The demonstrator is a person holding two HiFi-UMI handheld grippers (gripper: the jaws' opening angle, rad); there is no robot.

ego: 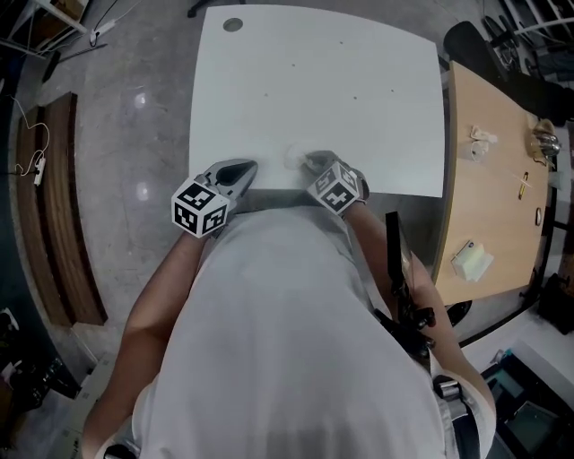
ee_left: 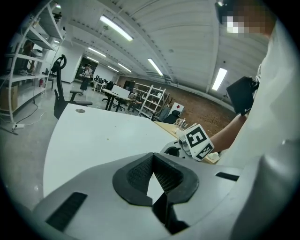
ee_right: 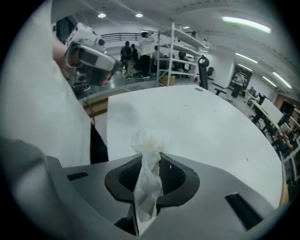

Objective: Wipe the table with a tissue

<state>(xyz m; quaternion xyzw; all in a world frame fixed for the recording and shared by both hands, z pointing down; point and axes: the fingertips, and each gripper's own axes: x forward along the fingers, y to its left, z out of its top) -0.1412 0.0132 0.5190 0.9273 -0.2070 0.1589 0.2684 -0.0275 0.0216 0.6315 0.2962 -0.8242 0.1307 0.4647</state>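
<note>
The white table fills the middle of the head view, and I stand at its near edge. My right gripper is shut on a crumpled white tissue, just over that edge. In the right gripper view the tissue runs up between the dark pads and bunches above the right gripper, with the table beyond. My left gripper hovers beside it to the left, also at the edge. In its own view the left gripper has its tips together and nothing held.
A wooden table stands to the right with small items and a tissue pack on it. A round cable hole marks the white table's far left corner. An office chair and shelves stand beyond the table.
</note>
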